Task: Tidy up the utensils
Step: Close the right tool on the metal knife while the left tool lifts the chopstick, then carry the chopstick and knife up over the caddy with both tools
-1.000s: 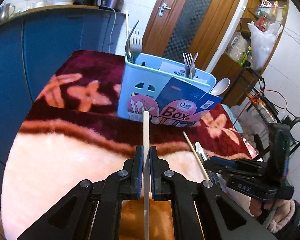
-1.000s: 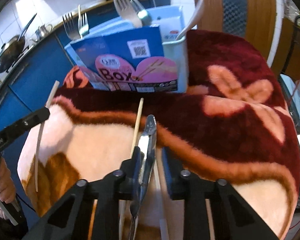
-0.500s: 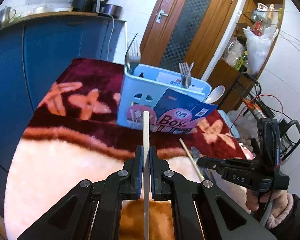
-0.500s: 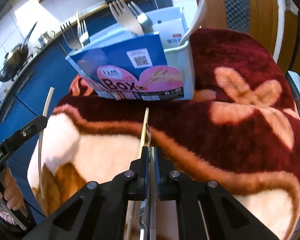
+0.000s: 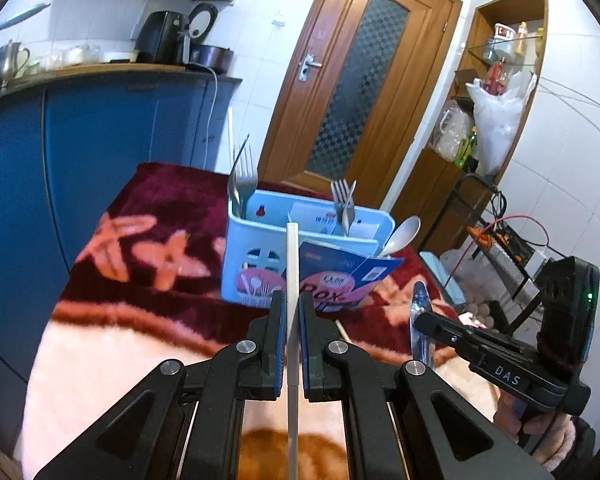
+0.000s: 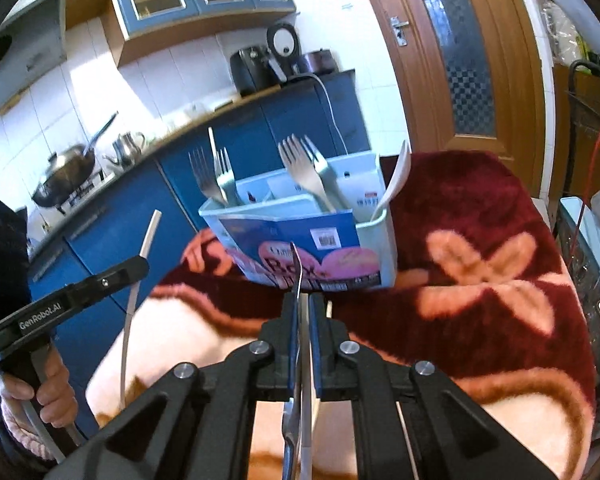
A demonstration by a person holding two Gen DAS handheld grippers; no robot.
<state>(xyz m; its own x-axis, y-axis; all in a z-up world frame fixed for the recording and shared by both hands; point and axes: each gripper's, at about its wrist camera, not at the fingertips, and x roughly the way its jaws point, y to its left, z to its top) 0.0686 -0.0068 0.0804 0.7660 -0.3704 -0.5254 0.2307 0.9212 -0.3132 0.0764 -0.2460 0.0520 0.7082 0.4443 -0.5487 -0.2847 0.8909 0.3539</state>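
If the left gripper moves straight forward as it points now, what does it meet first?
Probably the light blue utensil caddy: the left gripper, shut on a white chopstick, points at its front wall near the blue box. Depth is unclear.

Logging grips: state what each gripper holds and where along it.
Left gripper pinches a white chopstick near mid-length. Right gripper pinches a metal knife, blade forward.

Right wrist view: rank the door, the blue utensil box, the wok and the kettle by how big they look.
1. Door, largest, partly cut off by the edge of the picture.
2. Blue utensil box, nearer the camera, so flattered.
3. Wok.
4. Kettle, smallest, though not far behind the wok.
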